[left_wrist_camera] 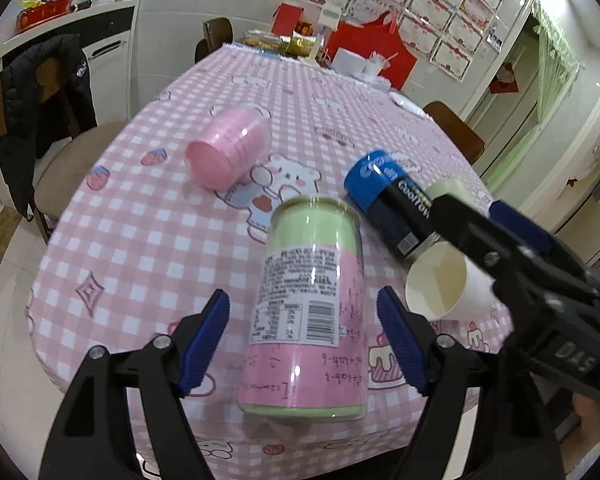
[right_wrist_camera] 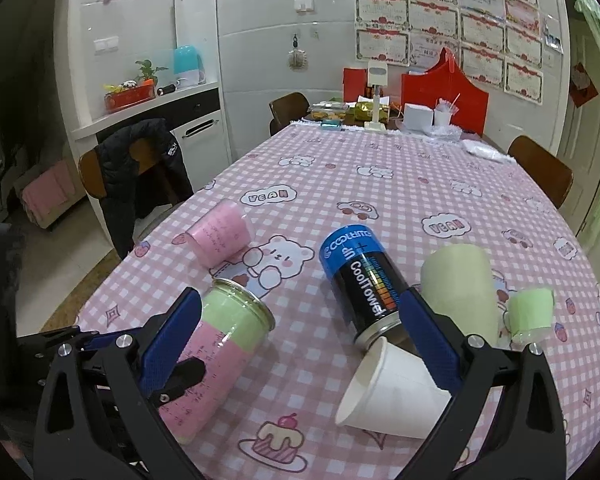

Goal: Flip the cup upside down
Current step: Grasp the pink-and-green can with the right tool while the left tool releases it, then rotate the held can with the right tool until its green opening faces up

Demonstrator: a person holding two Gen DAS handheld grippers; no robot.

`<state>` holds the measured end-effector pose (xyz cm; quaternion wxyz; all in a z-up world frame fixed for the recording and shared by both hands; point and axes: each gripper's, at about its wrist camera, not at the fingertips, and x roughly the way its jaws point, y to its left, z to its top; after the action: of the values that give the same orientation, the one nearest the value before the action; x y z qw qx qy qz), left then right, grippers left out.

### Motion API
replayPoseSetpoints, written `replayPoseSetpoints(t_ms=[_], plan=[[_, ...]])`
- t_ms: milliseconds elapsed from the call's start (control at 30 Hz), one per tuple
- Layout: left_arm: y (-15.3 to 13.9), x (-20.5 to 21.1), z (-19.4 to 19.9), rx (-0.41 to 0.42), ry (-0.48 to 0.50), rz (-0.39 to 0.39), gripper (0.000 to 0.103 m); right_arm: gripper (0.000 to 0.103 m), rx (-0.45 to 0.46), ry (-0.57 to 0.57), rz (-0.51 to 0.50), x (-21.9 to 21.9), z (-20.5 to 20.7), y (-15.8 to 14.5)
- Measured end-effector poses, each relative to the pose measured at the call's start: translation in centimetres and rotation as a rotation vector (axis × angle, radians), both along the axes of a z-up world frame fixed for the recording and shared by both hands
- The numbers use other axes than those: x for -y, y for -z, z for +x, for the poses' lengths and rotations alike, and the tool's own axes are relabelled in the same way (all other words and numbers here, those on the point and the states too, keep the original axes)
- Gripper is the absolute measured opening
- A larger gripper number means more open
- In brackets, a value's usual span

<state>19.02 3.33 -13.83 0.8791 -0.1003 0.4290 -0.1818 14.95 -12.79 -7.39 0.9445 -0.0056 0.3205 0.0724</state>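
Observation:
A white paper cup (right_wrist_camera: 392, 394) lies on its side on the pink checked tablecloth, mouth toward the camera; it also shows in the left wrist view (left_wrist_camera: 446, 284). My right gripper (right_wrist_camera: 300, 340) is open, its right finger (right_wrist_camera: 430, 340) close over the cup's base; the left wrist view shows it beside the cup (left_wrist_camera: 480, 224). My left gripper (left_wrist_camera: 304, 344) is open, its fingers either side of a lying pink-and-green can (left_wrist_camera: 310, 300), not touching it. That can also shows in the right wrist view (right_wrist_camera: 216, 356).
A blue-and-black CoolTowel can (right_wrist_camera: 358, 284) lies just behind the cup. A pale green cup (right_wrist_camera: 460, 284) and a small green cup (right_wrist_camera: 530, 308) sit at the right. A pink cup (left_wrist_camera: 228, 148) lies farther back left. Chairs stand around the table; clutter sits at its far end.

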Motion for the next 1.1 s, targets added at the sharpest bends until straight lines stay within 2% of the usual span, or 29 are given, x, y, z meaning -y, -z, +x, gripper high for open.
replayPoseSetpoints(t_ms=[67, 200, 300, 467, 700, 933, 1100], plan=[[-0.6, -0.9, 0.0, 0.021, -0.023, 0.006, 0.075, 0.095, -0.013, -0.007, 0.011, -0.4, 0.3, 0.0], [-1.6, -2.9, 0.2, 0.077, -0.119, 0.097, 0.075, 0.095, -0.041, -0.025, 0.030, -1.5, 1.1, 0.1], [-1.7, -4.2, 0.7, 0.081, -0.150, 0.116, 0.075, 0.095, -0.084, -0.043, 0.071, -2.2, 2.0, 0.5], [-1.4, -5.9, 1.6, 0.097, -0.218, 0.192, 0.075, 0.095, -0.167, -0.056, 0.133, -2.9, 3.4, 1.9], [-0.3, -7.7, 2.8, 0.087, -0.263, 0.185, 0.075, 0.095, -0.308, -0.002, 0.190, -3.4, 5.4, 4.4], [0.9, -8.1, 4.0, 0.064, -0.257, 0.172, 0.075, 0.095, -0.381, 0.012, 0.213, -3.9, 6.8, 6.2], [1.4, -8.0, 4.7, 0.054, -0.250, 0.166, 0.075, 0.095, -0.440, 0.005, 0.269, -3.3, 7.4, 7.4]])
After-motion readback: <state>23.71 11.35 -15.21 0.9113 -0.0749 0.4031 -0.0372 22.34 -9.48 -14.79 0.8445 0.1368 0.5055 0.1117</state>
